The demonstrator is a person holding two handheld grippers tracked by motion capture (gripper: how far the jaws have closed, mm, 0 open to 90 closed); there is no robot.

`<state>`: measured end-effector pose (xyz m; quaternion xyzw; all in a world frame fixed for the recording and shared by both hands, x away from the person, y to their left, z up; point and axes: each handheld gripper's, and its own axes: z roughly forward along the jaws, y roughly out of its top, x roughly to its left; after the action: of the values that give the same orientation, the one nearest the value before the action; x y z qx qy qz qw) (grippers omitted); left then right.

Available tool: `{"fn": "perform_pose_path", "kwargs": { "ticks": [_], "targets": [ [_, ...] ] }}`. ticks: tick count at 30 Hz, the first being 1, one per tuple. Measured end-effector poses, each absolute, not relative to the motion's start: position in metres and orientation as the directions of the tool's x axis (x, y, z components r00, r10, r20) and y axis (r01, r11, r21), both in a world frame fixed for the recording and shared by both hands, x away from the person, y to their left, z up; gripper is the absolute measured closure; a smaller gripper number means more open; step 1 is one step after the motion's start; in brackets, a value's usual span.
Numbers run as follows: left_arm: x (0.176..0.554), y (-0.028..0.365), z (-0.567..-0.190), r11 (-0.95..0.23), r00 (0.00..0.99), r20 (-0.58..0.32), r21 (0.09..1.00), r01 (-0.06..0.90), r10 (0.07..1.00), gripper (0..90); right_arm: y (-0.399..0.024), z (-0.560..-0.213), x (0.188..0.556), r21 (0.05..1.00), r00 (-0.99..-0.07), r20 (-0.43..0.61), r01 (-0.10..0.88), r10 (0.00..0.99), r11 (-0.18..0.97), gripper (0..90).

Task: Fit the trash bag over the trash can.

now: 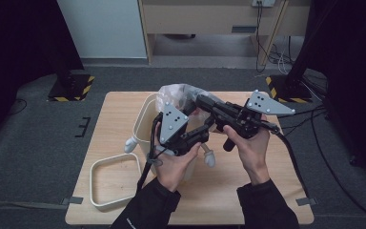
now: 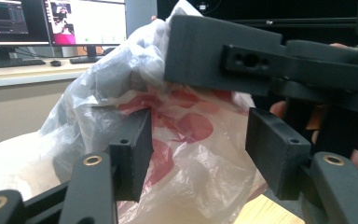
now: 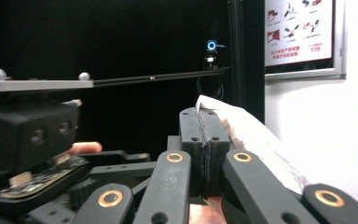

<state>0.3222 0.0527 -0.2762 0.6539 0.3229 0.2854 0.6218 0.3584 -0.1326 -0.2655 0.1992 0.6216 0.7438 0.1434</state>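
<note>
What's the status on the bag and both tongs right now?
Right tongs shut on the plastic bag, pinching its top edge. Left tongs open, jaws either side of the bag above the white bin. Nothing blocking.

The bin [image 1: 145, 126] stands at the table's [image 1: 276, 200] middle with the bag [image 1: 178, 93] bulging from its top, and both grippers crowd above it. The right gripper [image 1: 201, 101] is clamped on the bag's upper edge; the left gripper [image 1: 208, 130] just beneath it has jaws parted on either side of the film, so little room is left between the two. A loose rim [image 1: 114, 183] takes up the near left corner. The near right corner and the right edge lie open, as does the far left corner.
</note>
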Motion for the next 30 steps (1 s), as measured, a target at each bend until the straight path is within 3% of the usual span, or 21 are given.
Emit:
{"fn": "perform_pose_path", "kwargs": {
  "ticks": [3,8,13,24,30],
  "targets": [
    [0.323,0.052,-0.277,-0.019,0.624,-0.028,0.997,0.068,0.781,48.2,-0.131,-0.267,0.359,0.982,-0.882,0.124,0.044,0.454,-0.182,90.0],
    [0.323,0.055,-0.275,-0.013,0.624,-0.035,0.997,0.072,0.780,71.8,-0.128,-0.269,0.359,0.983,-0.889,0.132,0.059,0.438,-0.177,90.0],
    [0.323,0.059,-0.274,-0.015,0.632,-0.041,0.996,0.083,0.774,86.7,-0.126,-0.270,0.359,0.983,-0.891,0.136,0.065,0.433,-0.174,89.8],
    [0.323,0.083,-0.270,-0.022,0.627,-0.053,0.993,0.112,0.777,90.0,-0.141,-0.261,0.359,0.982,-0.874,0.120,0.034,0.470,-0.187,73.9],
    [0.322,0.105,-0.267,-0.012,0.622,-0.065,0.993,0.119,0.780,90.0,-0.146,-0.259,0.359,0.990,-0.869,0.093,0.030,0.486,-0.136,68.6]
  ]
}}
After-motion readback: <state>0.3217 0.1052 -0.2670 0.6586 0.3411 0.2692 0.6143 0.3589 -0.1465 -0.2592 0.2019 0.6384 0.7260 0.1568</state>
